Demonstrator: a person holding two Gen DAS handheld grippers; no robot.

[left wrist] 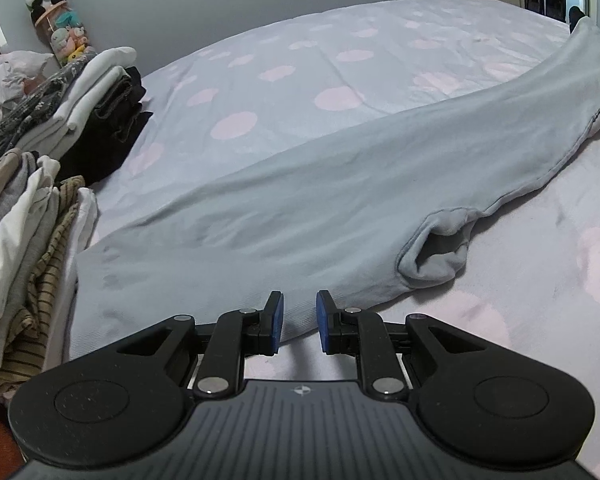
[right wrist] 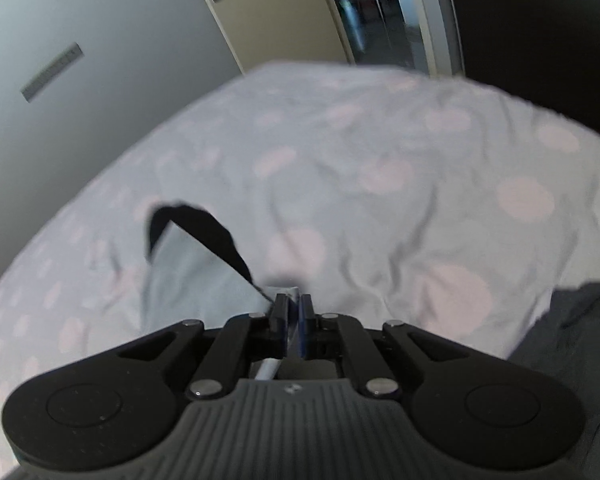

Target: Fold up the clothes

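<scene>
A long pale grey garment (left wrist: 340, 184) lies stretched across the bed, running from the near left up to the far right. Its rolled cuff opening (left wrist: 436, 252) points toward me. My left gripper (left wrist: 299, 312) hovers at the garment's near edge, its blue pads apart and the cloth lying loose in the gap. In the right wrist view, which is blurred, my right gripper (right wrist: 294, 312) is shut on a corner of the same pale grey garment (right wrist: 196, 280). A black trim band (right wrist: 204, 228) rises from that corner.
The bed cover (left wrist: 300, 60) is grey with pink spots. Stacks of folded clothes (left wrist: 100, 92) and a looser pile (left wrist: 28, 240) line the left side, with plush toys (left wrist: 56, 20) behind. A dark cloth (right wrist: 580, 340) sits at the right edge; a door (right wrist: 260, 12) stands beyond the bed.
</scene>
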